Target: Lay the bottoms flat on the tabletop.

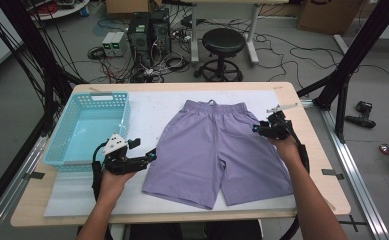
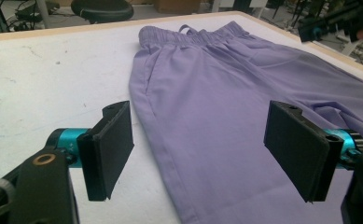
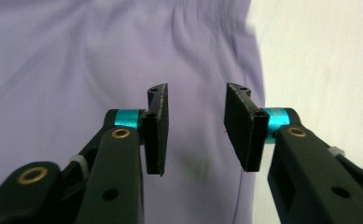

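Shorts (image 1: 219,150): lilac, flat mid-counter, waistband far.
Left gripper (image 1: 149,156): at the shorts' left edge, fingers wide apart, empty.
Right gripper (image 1: 260,129): over the right hip, fingers apart, gripping nothing.
Basket (image 1: 64,150): left.

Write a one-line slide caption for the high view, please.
Purple shorts lie flat on the table beside a blue basket, with an open hand-held gripper at each side: left, right.

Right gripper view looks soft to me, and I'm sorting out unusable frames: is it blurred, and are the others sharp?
Right gripper view: shorts smeared, jaws crisp. Left gripper view: sharp shorts. High view: evenly lit, slightly soft.
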